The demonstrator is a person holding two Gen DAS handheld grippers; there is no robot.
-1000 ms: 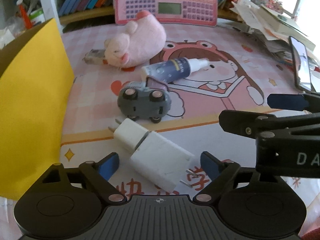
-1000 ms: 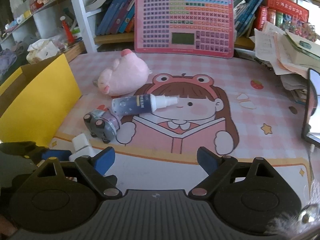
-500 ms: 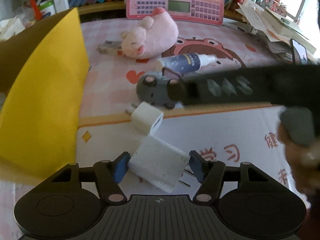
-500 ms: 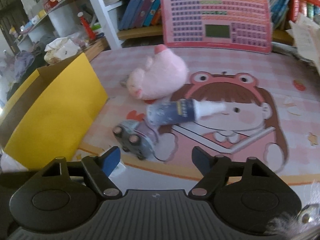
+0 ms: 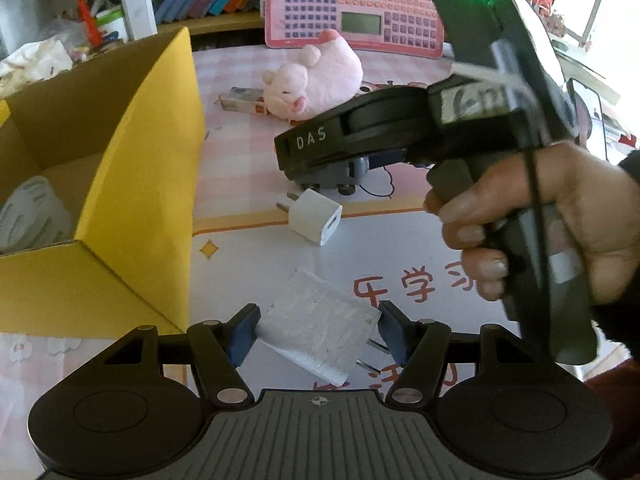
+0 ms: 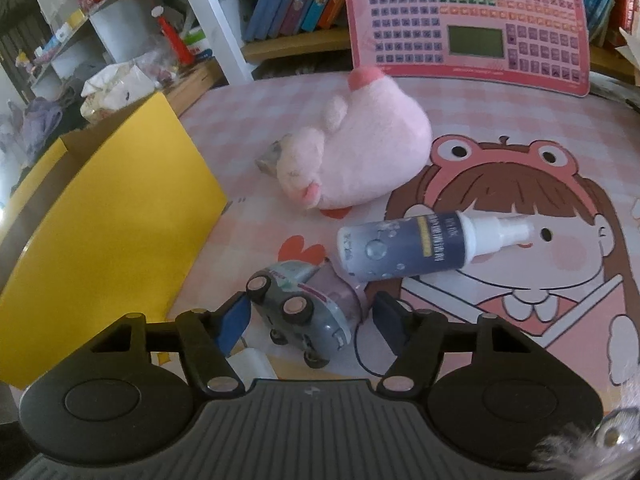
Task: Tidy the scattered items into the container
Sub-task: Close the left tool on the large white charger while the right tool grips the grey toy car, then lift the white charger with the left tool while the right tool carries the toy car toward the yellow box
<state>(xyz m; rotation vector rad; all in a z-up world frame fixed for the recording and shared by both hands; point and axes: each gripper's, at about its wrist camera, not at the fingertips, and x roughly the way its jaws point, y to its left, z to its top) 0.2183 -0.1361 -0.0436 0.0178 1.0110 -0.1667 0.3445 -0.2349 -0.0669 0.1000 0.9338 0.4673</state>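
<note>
My left gripper [image 5: 318, 332] is shut on a large white plug adapter [image 5: 316, 334] and holds it above the mat, right of the yellow cardboard box [image 5: 132, 184]. A small white charger [image 5: 316, 222] lies on the mat ahead. My right gripper [image 6: 310, 320] is open, its jaws on either side of a grey toy car [image 6: 298, 310] lying on its side. In the left wrist view the right gripper's body [image 5: 400, 128] covers the car. A blue spray bottle [image 6: 416, 246] and a pink plush pig [image 6: 356, 156] lie beyond.
The box holds a pale bundle [image 5: 30, 212]. A small flat packet [image 5: 240, 100] lies by the pig. A pink toy keyboard [image 6: 472, 20] leans on the bookshelf. A phone [image 5: 588, 116] and paper stacks sit at the right.
My left gripper closed on the large adapter and lifted it toward the box. My right gripper moved forward and left until its jaws straddle the toy car.
</note>
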